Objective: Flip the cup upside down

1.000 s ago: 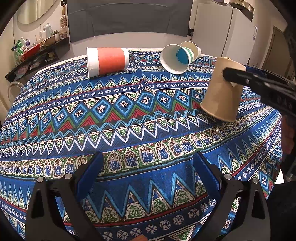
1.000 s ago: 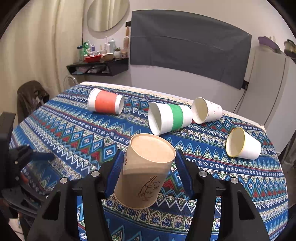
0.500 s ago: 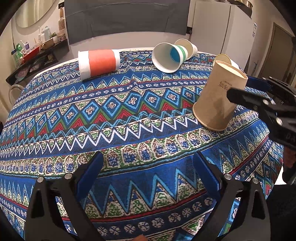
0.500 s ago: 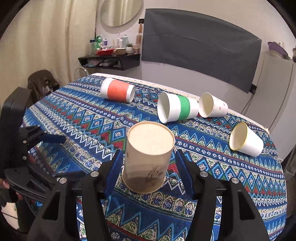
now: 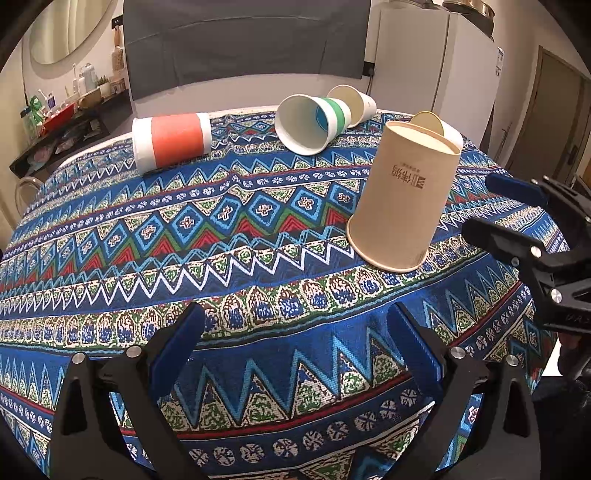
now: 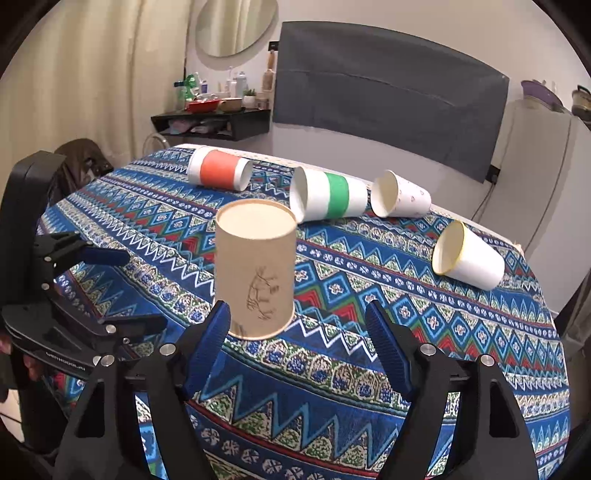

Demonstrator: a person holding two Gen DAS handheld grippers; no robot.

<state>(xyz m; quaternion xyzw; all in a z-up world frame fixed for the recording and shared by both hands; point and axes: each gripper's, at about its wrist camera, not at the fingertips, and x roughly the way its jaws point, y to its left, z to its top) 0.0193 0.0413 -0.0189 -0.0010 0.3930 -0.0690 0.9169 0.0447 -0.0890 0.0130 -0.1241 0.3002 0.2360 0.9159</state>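
Upside down on the bench [image 6: 480, 332], mouth on the cloth: the tall cup [image 6: 256, 273]. Behind it to the left, lying on its side, a banded cup [image 6: 219, 169]. Behind it to the right, another banded cup [image 6: 327, 197] on its side, with a small cup [image 6: 400, 199] just beside that. Farther right of the tall cup, well apart, one more cup [image 6: 467, 256] on its side. Beyond the bench, left of the tall cup, a shelf [image 6: 210, 120] with bottles.

Round table under a blue patterned tablecloth [image 6: 369, 369]. Dark grey panel [image 6: 388, 92] on pale wall; oval mirror [image 6: 236, 26]; black shelf [image 6: 210, 122] of bottles. Cream curtain [image 6: 92, 74] beside it; white refrigerator [image 5: 436, 66].
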